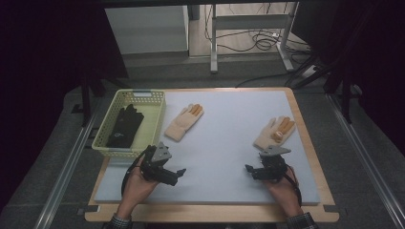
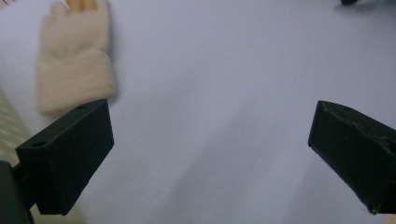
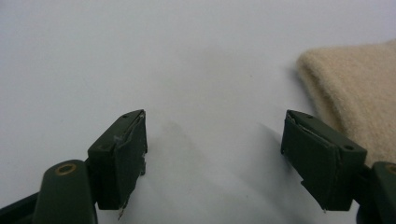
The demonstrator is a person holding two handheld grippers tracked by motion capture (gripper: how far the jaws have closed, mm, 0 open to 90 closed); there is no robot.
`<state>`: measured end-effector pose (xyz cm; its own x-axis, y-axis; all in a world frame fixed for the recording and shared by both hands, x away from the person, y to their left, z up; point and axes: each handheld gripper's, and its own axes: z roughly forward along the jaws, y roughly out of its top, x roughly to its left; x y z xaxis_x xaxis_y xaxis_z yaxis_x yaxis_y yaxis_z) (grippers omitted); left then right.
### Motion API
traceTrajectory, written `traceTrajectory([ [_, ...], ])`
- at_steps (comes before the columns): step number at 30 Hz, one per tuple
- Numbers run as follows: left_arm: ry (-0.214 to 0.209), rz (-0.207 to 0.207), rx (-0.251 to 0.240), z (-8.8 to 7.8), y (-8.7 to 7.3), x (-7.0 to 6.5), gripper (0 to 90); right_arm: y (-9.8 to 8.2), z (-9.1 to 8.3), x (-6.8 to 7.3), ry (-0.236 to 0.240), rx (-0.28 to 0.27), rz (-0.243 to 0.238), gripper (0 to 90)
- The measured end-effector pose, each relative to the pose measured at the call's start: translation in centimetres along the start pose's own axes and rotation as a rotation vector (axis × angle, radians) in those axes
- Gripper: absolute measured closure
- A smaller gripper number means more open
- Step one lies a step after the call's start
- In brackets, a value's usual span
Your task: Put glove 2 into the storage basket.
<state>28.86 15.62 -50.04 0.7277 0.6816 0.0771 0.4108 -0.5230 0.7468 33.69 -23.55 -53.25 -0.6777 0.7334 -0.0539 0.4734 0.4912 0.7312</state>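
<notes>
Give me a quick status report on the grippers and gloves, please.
Left gripper open, empty. Right gripper open, empty. Two cream gloves on mat, untouched. Path clear.

From above the near edge we look forward and down over the whole pale grey mat on the wooden desk (image 1: 229, 143). Each gripper camera sits low and close over that mat (image 2: 210, 93), between its own black jaws. All views share the mat and a cream knitted glove (image 1: 184, 123) (image 2: 74, 65).
</notes>
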Motion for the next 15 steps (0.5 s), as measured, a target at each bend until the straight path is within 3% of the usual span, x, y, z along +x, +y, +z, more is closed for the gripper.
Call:
traceTrajectory([
  [8,0.011,-0.037,0.053,2.6,-2.4,0.1,0.5,0.0,0.0,0.0,0.0,0.0,0.001,22.5],
  [12,0.001,-0.057,0.078,3.5,-3.4,0.4,0.4,0.0,0.0,0.0,0.0,0.0,0.0,22.5],
  [15,-0.032,-0.104,0.075,3.6,-3.6,0.9,0.0,0.0,0.0,0.0,0.001,0.0,0.001,22.5],
])
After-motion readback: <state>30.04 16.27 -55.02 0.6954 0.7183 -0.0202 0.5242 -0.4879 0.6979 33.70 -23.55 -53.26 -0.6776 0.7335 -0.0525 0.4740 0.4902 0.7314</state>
